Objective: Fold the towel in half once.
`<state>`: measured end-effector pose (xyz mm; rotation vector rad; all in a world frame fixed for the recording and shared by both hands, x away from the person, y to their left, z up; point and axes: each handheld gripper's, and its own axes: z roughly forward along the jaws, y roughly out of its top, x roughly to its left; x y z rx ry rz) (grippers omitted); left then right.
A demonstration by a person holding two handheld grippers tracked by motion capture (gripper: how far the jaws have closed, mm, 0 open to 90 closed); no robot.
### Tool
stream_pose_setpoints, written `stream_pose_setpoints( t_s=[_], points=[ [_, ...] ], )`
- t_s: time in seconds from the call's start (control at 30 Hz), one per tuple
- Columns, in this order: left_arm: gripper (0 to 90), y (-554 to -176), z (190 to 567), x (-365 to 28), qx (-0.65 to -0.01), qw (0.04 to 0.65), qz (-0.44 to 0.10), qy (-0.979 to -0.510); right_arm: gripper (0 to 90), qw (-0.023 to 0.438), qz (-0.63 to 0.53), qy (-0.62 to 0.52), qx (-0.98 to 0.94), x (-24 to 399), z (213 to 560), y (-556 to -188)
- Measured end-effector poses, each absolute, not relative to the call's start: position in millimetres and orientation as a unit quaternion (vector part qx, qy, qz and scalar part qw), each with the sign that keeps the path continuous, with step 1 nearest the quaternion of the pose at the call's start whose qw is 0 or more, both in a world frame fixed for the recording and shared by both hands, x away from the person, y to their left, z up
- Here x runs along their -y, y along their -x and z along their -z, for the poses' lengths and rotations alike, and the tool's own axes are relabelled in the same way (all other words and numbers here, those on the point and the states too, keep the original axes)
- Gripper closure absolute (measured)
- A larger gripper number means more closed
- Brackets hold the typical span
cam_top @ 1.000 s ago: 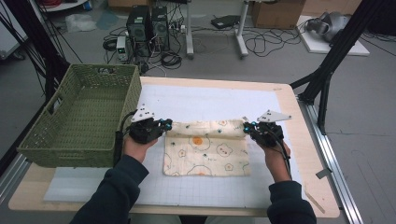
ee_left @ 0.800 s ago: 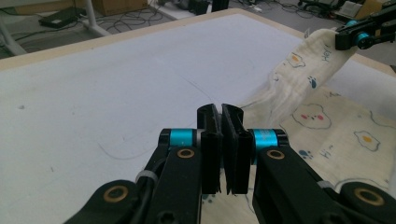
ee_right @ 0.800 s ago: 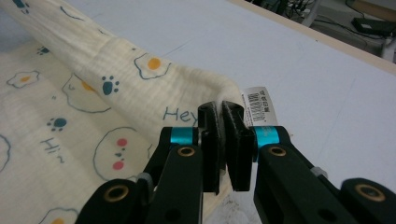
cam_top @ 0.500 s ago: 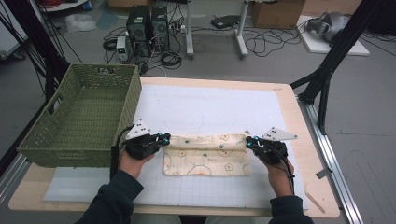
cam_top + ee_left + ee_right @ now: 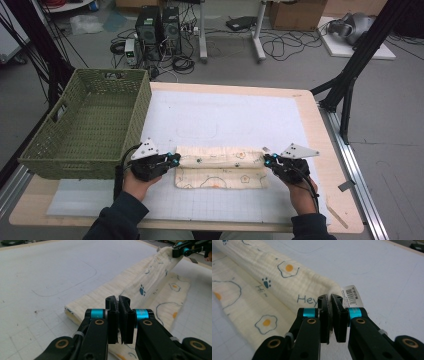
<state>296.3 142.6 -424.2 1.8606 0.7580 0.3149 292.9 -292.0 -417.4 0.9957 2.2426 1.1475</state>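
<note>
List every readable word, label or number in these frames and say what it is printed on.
"Hey": printed on the cream cloth, near the right gripper.
"Hi": printed on the same cloth beside a blue paw print.
White tag at the cloth's corner: a barcode with digits, too small to read.

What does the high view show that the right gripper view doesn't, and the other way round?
High view alone: the green basket at the table's left, the left gripper shut on the cloth's left end, both forearms, and the computers and cables on the floor beyond.

Right gripper view alone: the barcode label sewn at the cloth's corner, the word "Hey" and a blue paw print.

Both: the cream egg-print cloth folded over on the white mat, and the right gripper pinching its end.
</note>
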Motion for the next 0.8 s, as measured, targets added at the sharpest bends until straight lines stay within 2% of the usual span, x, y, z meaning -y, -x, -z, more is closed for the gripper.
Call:
stream_pose_setpoints(
  t_s=[0.37,0.43,0.47,0.5,0.53,0.57,0.67,0.8],
  points=[
    [85.6,-285,430,-140,-0.309,0.523,-0.110,-0.787,84.3,0.195,-0.392,-0.356,-0.826,291,425,-284],
    [84.4,-285,432,-142,-0.313,0.524,-0.103,-0.786,80.5,0.198,-0.394,-0.357,-0.823,292,423,-283],
    [79.8,-285,433,-143,-0.324,0.529,-0.097,-0.779,74.6,0.198,-0.398,-0.358,-0.821,293,422,-283],
    [66.0,-286,433,-144,-0.335,0.533,-0.094,-0.771,67.3,0.202,-0.401,-0.364,-0.816,295,421,-282],
    [58.3,-287,433,-145,-0.340,0.535,-0.094,-0.768,64.0,0.206,-0.403,-0.368,-0.812,297,420,-282],
    [54.6,-289,431,-148,-0.348,0.542,-0.096,-0.759,60.8,0.207,-0.405,-0.369,-0.810,299,420,-281],
    [49.6,-291,426,-153,-0.355,0.554,-0.112,-0.745,56.9,0.226,-0.421,-0.387,-0.789,310,413,-279],
    [49.6,-296,424,-156,-0.363,0.555,-0.124,-0.738,56.7,0.233,-0.432,-0.404,-0.772,321,409,-279]
  ],
)
